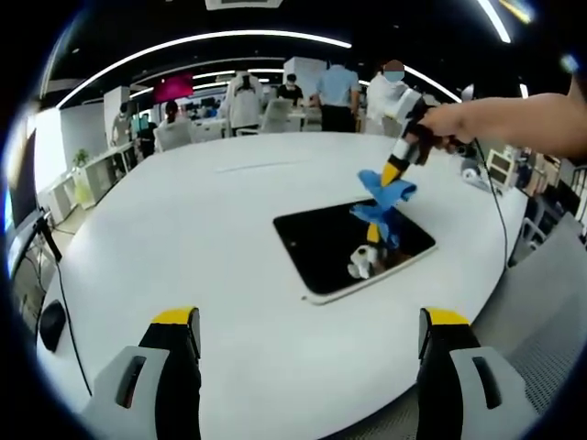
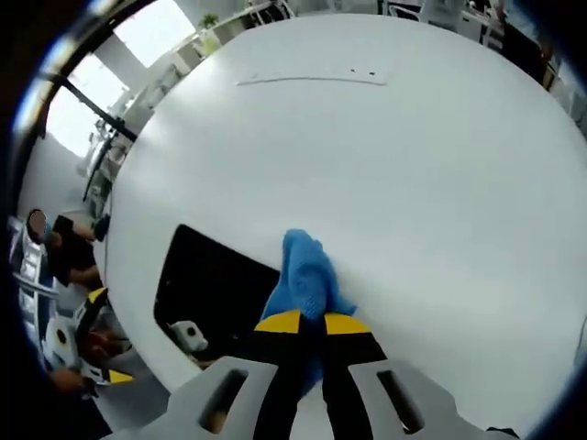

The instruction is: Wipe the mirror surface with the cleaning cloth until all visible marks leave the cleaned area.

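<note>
A dark rectangular mirror (image 1: 321,247) with a pale frame lies flat on the round white table (image 1: 202,211). In the left gripper view, my right gripper (image 1: 394,172), held by a person's hand (image 1: 459,121), comes down from the right, shut on a blue cloth (image 1: 387,191). The cloth hangs at the mirror's far edge, and the glass reflects it. My left gripper (image 1: 309,328) is open above the near table edge, short of the mirror. In the right gripper view, my right gripper (image 2: 312,323) pinches the cloth (image 2: 307,261) beside the mirror (image 2: 206,280). The left gripper (image 2: 105,335) shows at the left.
Several people and desks stand beyond the table's far side (image 1: 330,92). A black cable and a dark object (image 1: 50,323) lie off the left edge. Small devices (image 1: 500,167) sit at the right rim, with a grey chair (image 1: 550,302) below them. The tabletop (image 2: 385,156) is bare white.
</note>
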Motion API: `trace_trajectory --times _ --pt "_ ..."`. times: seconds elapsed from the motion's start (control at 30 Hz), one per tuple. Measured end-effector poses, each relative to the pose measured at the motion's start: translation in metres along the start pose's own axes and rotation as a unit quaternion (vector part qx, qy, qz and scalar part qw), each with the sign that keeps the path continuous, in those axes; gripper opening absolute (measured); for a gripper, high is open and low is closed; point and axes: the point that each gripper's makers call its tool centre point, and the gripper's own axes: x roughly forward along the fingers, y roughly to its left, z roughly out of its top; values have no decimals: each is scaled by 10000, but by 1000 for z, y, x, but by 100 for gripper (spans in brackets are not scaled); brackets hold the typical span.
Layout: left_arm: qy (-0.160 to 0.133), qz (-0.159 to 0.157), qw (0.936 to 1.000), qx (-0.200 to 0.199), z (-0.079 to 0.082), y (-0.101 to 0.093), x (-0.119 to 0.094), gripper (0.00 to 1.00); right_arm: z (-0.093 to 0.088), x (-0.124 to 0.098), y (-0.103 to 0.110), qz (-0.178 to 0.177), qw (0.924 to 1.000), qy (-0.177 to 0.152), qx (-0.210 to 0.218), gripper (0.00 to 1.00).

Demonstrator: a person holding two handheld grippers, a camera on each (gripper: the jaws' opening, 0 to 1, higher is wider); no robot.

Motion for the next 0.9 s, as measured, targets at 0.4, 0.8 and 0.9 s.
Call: trace_trajectory --times 0.4,0.8,0.9 --pt "-29 -7 10000 -62 1 1 0 100 -23 -38 -62 -368 9992 -65 129 2" --pt "29 -26 10000 -1 0 0 0 100 -34 -54 -86 -509 9983 -94 257 2" --pt "27 -27 10000 -1 0 0 0 100 -35 -54 -86 -516 9983 -99 263 2"
